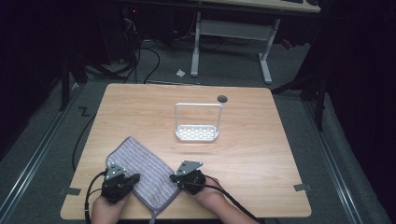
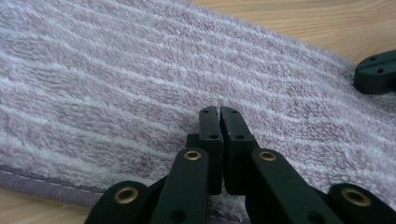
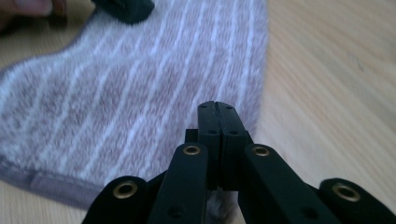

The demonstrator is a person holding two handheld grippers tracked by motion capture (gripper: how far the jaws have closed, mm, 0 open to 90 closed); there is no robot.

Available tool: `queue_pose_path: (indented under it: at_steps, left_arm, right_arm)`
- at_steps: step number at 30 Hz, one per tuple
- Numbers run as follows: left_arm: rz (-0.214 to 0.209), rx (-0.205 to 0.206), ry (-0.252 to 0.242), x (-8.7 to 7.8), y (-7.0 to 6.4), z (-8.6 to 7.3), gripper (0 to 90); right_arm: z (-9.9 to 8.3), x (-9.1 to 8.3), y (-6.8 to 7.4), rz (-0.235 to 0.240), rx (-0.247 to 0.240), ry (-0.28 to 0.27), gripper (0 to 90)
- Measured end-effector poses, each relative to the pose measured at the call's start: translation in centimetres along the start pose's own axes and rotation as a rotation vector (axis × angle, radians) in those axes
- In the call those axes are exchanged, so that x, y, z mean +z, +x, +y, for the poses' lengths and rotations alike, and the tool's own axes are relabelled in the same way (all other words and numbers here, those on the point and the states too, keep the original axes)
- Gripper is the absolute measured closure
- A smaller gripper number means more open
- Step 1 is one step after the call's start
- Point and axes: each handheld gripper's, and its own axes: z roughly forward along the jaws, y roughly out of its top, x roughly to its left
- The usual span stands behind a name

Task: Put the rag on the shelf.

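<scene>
A folded purple towel (image 1: pixel 140 173) with thin white stripes lies flat near the table's front edge. My left gripper (image 1: pixel 134 178) rests over its near-left edge, pointing inward. In the left gripper view its jaws (image 2: pixel 219 112) are shut, tips pressed together above the towel's pile (image 2: pixel 140 84), with no cloth visible between them. My right gripper (image 1: pixel 173 178) sits at the towel's right edge, facing left. Its jaws (image 3: pixel 217 106) are also shut, low over the towel (image 3: pixel 130 102) beside bare wood. Each gripper's tip shows in the other's view.
A white wire rack (image 1: pixel 197 125) with a tall handle frame stands mid-table beyond the towel. A dark round hole (image 1: pixel 222 98) marks the table's far side. Bare wood table (image 1: pixel 261 154) spreads to the right. A second desk and cables are on the floor behind.
</scene>
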Motion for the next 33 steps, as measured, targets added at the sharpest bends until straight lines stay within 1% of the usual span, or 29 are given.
queue_pose_path:
  at_steps: [1,2,4,5,6,7,8,9,10,11,12,13,14,15,16,18,19,20,21,22,23,25,27,28,29,30,33]
  left_arm:
    - [-0.015,0.005,0.001,0.3,-0.4,0.1,87.8]
    - [-0.032,0.019,0.005,0.6,-0.9,0.2,87.7]
    - [-0.08,0.044,0.016,1.4,-2.1,0.6,87.0]
    - [-0.109,0.065,0.022,1.9,-3.0,0.8,86.5]
    - [-0.125,0.077,0.026,2.3,-3.6,1.0,86.0]
    - [-0.125,0.077,0.026,2.3,-3.6,1.0,85.8]
    - [-0.159,0.122,0.039,3.1,-5.1,1.3,85.3]
    - [-0.166,0.146,0.046,3.4,-5.7,1.5,84.8]
    - [-0.166,0.146,0.046,3.4,-5.7,1.5,84.0]
    - [-0.132,0.138,0.03,3.5,-7.2,1.6,81.7]
    - [-0.074,0.203,0.014,3.1,-7.3,1.9,76.9]
    - [-0.07,0.199,-0.002,2.8,-7.4,1.9,72.2]
    - [-0.07,0.186,-0.017,2.5,-7.5,1.9,70.9]
    - [-0.07,0.186,-0.017,2.5,-7.5,1.9,68.9]
    - [-0.097,0.15,-0.015,2.0,-7.5,1.7,66.0]
    - [-0.127,0.136,0.004,2.0,-7.5,1.3,65.3]
    - [-0.137,0.136,0.018,2.1,-7.6,1.1,65.8]
    - [-0.117,0.165,0.038,2.4,-7.8,0.8,69.1]
    - [-0.091,0.201,0.053,2.6,-7.9,0.6,74.6]
    - [-0.081,0.232,0.042,2.6,-8.0,0.5,77.6]
    - [-0.082,0.239,0.047,2.7,-8.0,0.5,78.5]
    - [-0.093,0.229,0.046,2.7,-7.8,0.5,78.6]
    - [-0.102,0.22,0.042,2.7,-7.7,0.5,78.5]
    - [-0.107,0.217,0.04,2.7,-7.6,0.5,78.4]
    - [-0.107,0.217,0.04,2.7,-7.6,0.5,78.2]
    - [-0.111,0.215,0.04,2.7,-7.6,0.5,78.2]
    - [-0.127,0.213,0.04,2.7,-7.6,0.5,77.7]
  right_arm:
    - [-0.6,-0.4,0.0,-0.003,0.005,0.003,90.0]
    - [-1.1,-1.0,-0.1,-0.004,0.007,0.003,90.0]
    - [-2.4,-2.5,-0.2,-0.014,0.035,0.01,90.0]
    - [-3.1,-3.4,-0.3,-0.024,0.043,0.014,90.0]
    - [-4.1,-4.5,-0.4,-0.03,0.056,0.018,90.0]
    - [-4.8,-5.2,-0.4,-0.037,0.07,0.019,90.0]
    - [-5.7,-6.3,-0.5,-0.05,0.071,0.016,90.0]
    - [-6.3,-6.9,-0.5,-0.058,0.081,0.019,90.0]
    - [-6.3,-6.9,-0.5,-0.058,0.081,0.019,90.0]
    - [-7.6,-8.4,-0.6,-0.066,0.117,0.014,88.2]
    - [-7.8,-8.9,-0.6,-0.07,0.13,0.005,85.9]
    - [-8.0,-9.4,-0.7,-0.067,0.147,-0.015,83.1]
    - [-7.9,-9.6,-0.8,-0.061,0.151,-0.03,82.5]
    - [-7.5,-9.6,-1.1,-0.06,0.147,-0.043,82.0]
    - [-6.7,-9.3,-1.5,-0.067,0.135,-0.049,81.7]
    - [-5.1,-8.3,-2.3,-0.065,0.119,-0.057,81.7]
    - [-4.1,-7.4,-2.9,-0.069,0.105,-0.058,81.8]
    - [-3.1,-6.4,-3.5,-0.068,0.111,-0.055,82.1]
    - [-1.8,-5.1,-4.1,-0.065,0.107,-0.046,82.8]
    - [-1.0,-4.2,-4.4,-0.07,0.097,-0.035,83.1]
    - [-0.1,-3.0,-4.7,-0.072,0.085,-0.02,83.6]
    - [1.5,-0.8,-5.3,-0.061,0.075,0.013,84.2]
    - [2.2,0.4,-5.5,-0.055,0.066,0.034,84.4]
    - [2.4,0.9,-5.5,-0.061,0.056,0.05,84.3]
    - [2.4,0.9,-5.5,-0.061,0.056,0.05,84.3]
    - [2.2,1.5,-5.6,-0.077,0.056,0.077,84.3]
    - [1.5,1.0,-5.3,-0.089,0.048,0.068,84.4]
